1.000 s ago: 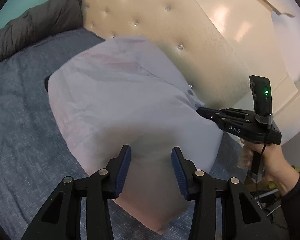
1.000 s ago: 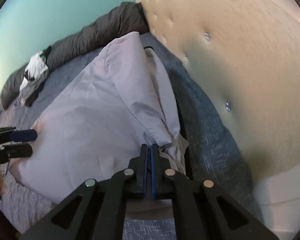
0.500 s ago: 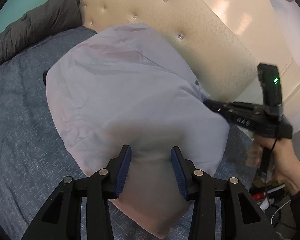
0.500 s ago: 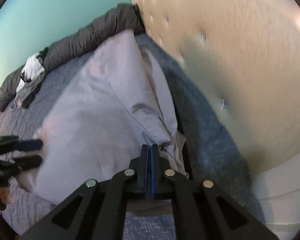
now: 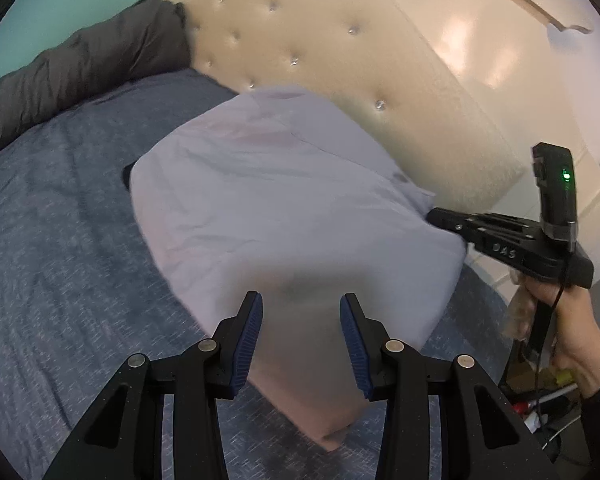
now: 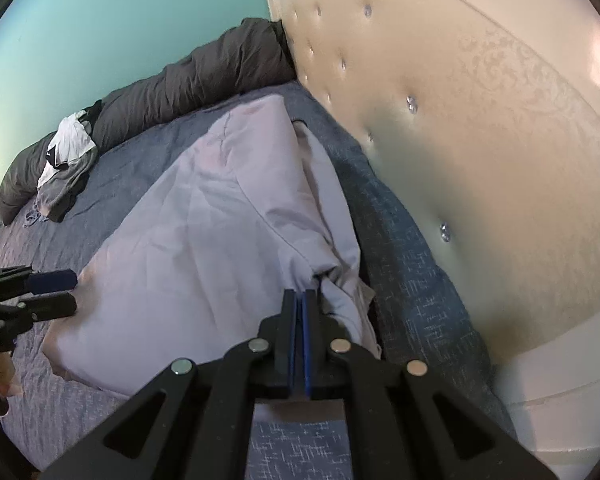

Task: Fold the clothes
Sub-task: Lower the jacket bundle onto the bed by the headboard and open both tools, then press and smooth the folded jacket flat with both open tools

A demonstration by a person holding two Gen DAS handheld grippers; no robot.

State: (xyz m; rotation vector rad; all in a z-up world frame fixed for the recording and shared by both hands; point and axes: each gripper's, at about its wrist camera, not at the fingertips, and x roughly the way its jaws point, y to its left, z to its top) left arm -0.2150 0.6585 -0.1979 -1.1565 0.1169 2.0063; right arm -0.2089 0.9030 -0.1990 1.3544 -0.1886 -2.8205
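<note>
Grey-white clothes heap (image 6: pixel 66 164) (right wrist only), headboard (image 5: pixel 380 80)

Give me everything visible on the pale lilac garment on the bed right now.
The pale lilac garment looks like thin, lightly creased woven cloth, lying folded over on the blue-grey bedspread beside the cream tufted headboard. The right gripper is shut on a bunched edge of it on the headboard side, pulling the cloth into gathers. The left gripper has its fingers apart over the near end, which hangs in a peach-tinted point; whether they touch the cloth is unclear.
</note>
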